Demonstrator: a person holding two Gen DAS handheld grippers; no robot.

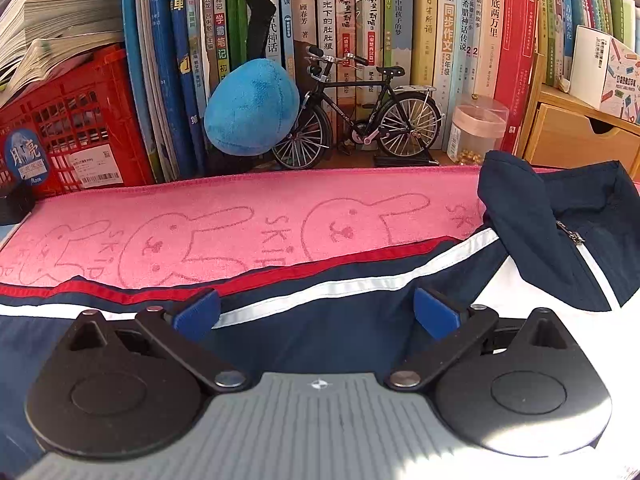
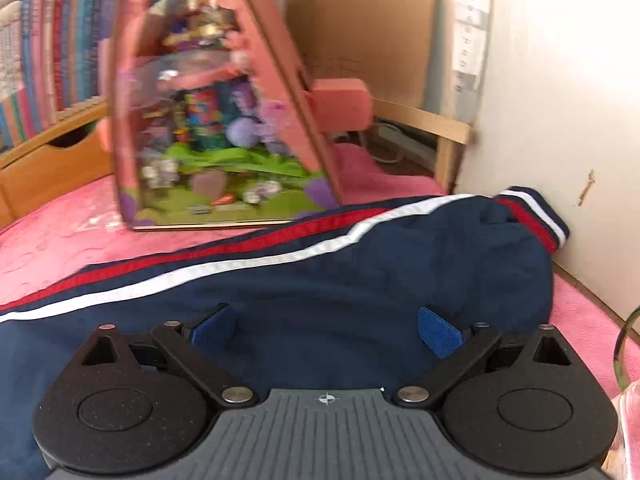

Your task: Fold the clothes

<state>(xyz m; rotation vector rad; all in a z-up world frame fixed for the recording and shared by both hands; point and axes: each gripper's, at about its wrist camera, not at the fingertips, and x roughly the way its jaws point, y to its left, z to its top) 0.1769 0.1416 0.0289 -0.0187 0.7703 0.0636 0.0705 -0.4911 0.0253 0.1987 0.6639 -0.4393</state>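
My left gripper (image 1: 316, 312) hangs over the navy blue track jacket with red and white stripes (image 1: 320, 340), its blue-padded fingers (image 1: 198, 314) spread wide with nothing between them; whether the pads touch the cloth I cannot tell. The jacket lies on a pink terry towel printed with rabbit outlines (image 1: 224, 224); its collar, with a metal zip pull (image 1: 574, 236), is folded over at the right of the left wrist view. My right gripper (image 2: 326, 330) is likewise spread apart and empty, poised over a navy sleeve (image 2: 360, 272) whose striped ribbed cuff (image 2: 536, 216) lies near the cream wall panel (image 2: 560, 100). Containers noted: a red plastic lattice crate (image 1: 76, 124) at the far left holds items I cannot identify through the mesh, with loose paper-edged books stacked on top; a clear plastic jar with a pale pink lid (image 1: 478, 128) contains small golden pieces at its bottom; a light wooden drawer unit (image 1: 576, 140) stands to the right, its drawer closed. Behind the towel, a row of upright books (image 1: 400, 40) backs a blue plush ball (image 1: 252, 108) and a black model bicycle (image 1: 356, 120), which touch. In the right wrist view, a pink triangular display case (image 2: 216, 120) stands on the towel just beyond the sleeve, its blurred contents colourful and unidentifiable.
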